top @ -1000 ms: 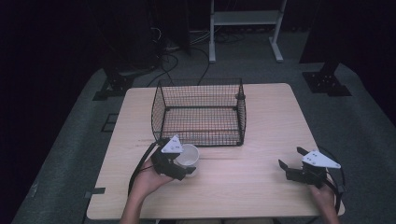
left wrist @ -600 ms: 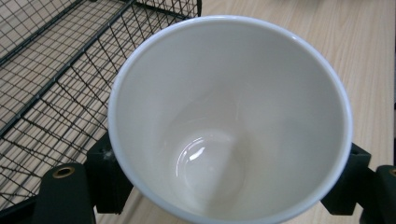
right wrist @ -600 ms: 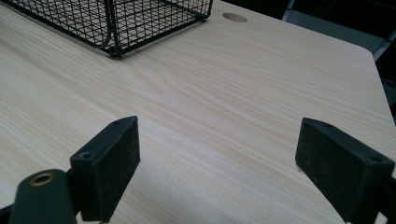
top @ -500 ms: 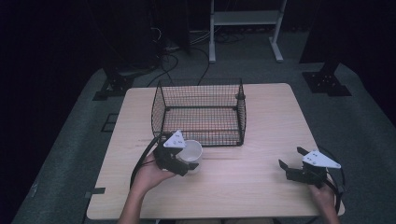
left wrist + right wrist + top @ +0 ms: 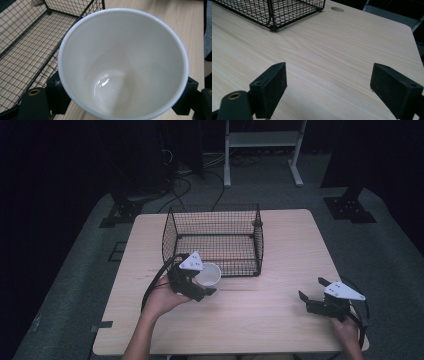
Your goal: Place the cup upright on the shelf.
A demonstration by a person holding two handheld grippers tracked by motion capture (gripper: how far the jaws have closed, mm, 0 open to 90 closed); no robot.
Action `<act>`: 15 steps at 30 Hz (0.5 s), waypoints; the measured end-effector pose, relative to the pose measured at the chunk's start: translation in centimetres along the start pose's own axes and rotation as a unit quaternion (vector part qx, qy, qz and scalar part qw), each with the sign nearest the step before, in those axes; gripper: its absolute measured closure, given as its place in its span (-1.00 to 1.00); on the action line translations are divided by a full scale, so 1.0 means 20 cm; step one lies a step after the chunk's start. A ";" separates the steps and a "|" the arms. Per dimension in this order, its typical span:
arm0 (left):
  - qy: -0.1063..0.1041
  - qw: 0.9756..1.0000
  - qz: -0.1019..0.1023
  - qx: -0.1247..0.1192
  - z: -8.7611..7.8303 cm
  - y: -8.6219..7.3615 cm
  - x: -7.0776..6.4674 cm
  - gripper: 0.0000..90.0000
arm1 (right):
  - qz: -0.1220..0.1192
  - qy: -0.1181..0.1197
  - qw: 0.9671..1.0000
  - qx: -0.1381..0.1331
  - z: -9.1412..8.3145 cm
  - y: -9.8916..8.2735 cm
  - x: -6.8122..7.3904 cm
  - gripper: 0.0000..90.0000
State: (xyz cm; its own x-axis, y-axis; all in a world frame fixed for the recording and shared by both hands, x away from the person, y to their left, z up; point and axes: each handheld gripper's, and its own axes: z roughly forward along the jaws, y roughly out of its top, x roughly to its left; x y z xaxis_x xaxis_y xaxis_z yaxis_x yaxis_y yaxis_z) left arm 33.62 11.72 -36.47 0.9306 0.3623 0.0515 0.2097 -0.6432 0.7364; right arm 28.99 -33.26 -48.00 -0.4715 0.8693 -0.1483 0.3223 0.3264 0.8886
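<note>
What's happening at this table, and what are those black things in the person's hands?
A person sits at a wooden table with a two-jaw gripper in each hand. The left gripper is clamped on a white cup, empty inside, held just in front of a black wire basket. The cup isn't in the basket yet. The right gripper rests near the table's right front corner with its jaws wide apart, holding nothing.
</note>
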 end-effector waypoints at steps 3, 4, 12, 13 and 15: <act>0.001 1.000 0.004 0.002 -0.01 0.04 0.01 -0.54 | 0.000 0.000 1.000 0.001 0.00 0.00 0.00 -0.71; 0.001 1.000 0.004 0.002 -0.01 0.04 0.01 -0.54 | 0.000 0.000 1.000 0.001 0.00 0.00 0.00 -0.71; 0.001 1.000 0.017 0.017 -0.01 0.10 0.02 -0.54 | 0.003 -0.001 1.000 0.001 0.00 0.00 0.00 -0.71; 0.000 1.000 0.016 0.015 -0.01 0.11 0.03 -0.54 | 0.003 -0.001 1.000 0.001 0.00 0.00 0.00 -0.71; 0.000 1.000 0.019 0.016 -0.01 0.12 0.03 -0.53 | 0.003 -0.001 1.000 0.000 0.00 0.00 0.00 -0.71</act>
State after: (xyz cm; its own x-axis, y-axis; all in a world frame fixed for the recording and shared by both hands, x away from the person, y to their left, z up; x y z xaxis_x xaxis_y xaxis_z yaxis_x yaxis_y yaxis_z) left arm 34.69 10.58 -34.52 0.9382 0.3369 0.0792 0.1834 -0.6781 0.7118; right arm 28.97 -33.28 -47.99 -0.4675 0.8721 -0.1443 0.3254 0.3215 0.8893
